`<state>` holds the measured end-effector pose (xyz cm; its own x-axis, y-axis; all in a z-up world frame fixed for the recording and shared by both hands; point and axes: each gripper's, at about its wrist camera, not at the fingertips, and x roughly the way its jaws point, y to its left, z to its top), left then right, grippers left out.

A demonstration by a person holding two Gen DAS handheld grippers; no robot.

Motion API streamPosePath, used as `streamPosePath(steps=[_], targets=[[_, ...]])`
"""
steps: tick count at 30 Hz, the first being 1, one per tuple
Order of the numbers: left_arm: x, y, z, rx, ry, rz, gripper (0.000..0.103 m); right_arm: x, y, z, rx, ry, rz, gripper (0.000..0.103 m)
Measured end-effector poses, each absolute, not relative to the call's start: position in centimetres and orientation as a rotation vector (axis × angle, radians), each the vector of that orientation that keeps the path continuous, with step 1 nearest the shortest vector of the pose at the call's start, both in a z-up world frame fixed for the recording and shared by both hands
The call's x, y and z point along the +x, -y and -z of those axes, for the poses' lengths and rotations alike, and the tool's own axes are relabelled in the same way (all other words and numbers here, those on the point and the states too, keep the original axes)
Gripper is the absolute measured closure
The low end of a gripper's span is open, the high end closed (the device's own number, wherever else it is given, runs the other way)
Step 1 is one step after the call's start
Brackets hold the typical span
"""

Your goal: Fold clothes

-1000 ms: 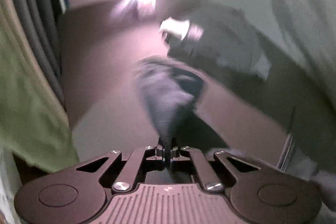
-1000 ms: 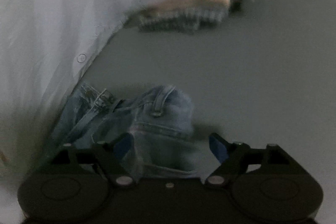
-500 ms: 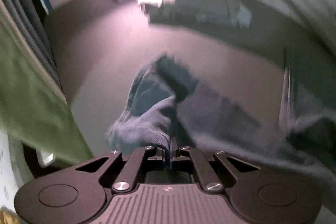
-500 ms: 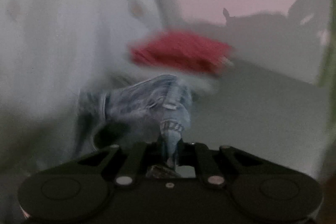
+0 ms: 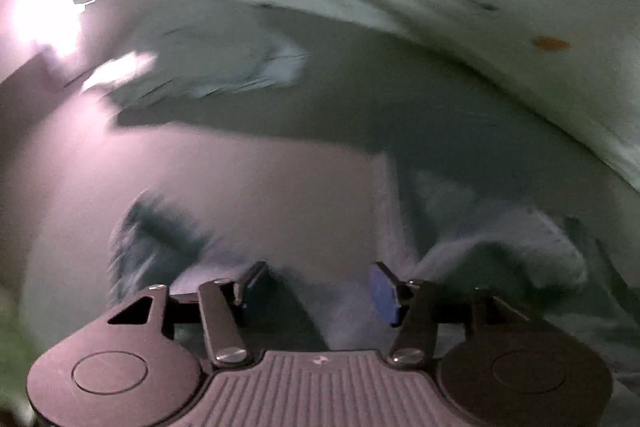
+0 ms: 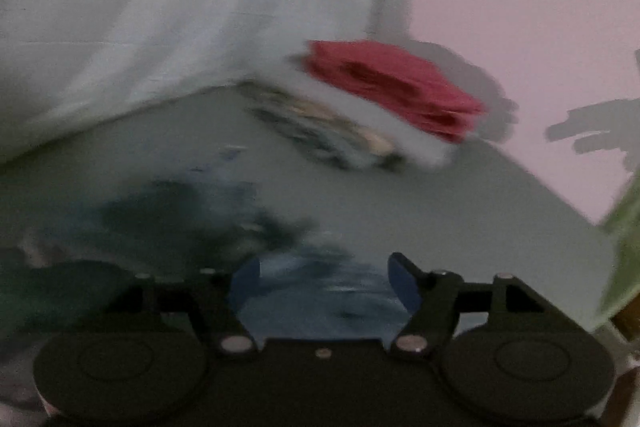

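The blue jeans [image 6: 320, 303] lie blurred on the grey table [image 6: 460, 211], right under my right gripper [image 6: 324, 281]. Its jaws are opening; the blue pads [image 6: 404, 281] stand apart with denim between them, not pressed. In the left wrist view my left gripper [image 5: 318, 289] is also opening, with pale cloth below the gap between its pads [image 5: 384, 293]. Dark denim [image 5: 152, 239] smears to its left and a paler fold [image 5: 504, 255] to its right. Motion blur hides how the jeans are folded.
A stack of folded clothes with a red piece on top [image 6: 392, 91] sits at the back of the table. A large white cloth with orange spots [image 6: 160, 19] hangs along one side. A grey folded garment [image 5: 208, 63] lies far off, near a bright glare [image 5: 44, 11].
Half a second ago both grippers were shut on the jeans; now both stand open and the denim has dropped onto the table. Both views have swung and rolled.
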<state>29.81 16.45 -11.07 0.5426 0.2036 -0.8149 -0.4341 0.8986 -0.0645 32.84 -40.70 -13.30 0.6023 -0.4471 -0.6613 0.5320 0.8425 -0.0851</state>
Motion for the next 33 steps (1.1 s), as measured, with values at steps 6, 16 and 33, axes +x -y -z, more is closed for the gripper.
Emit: streamPosePath(steps=[6,16,33], targets=[[41.6,-17.9,13.1,-0.119,-0.904,-0.18,0.025,34.9,31.9,13.1,0.191,-0.763,0.451,0.031],[54.3,-21.4,20.2,-0.094,-0.922,-0.107,0.068,36.5,22.8,14.3,-0.121,-0.877,0.386,0.03],[33.4,-29.8,11.6,-0.171,-0.774,-0.987,0.076,39.9,29.1,15.5,-0.179,-0.81,0.325,0.03]])
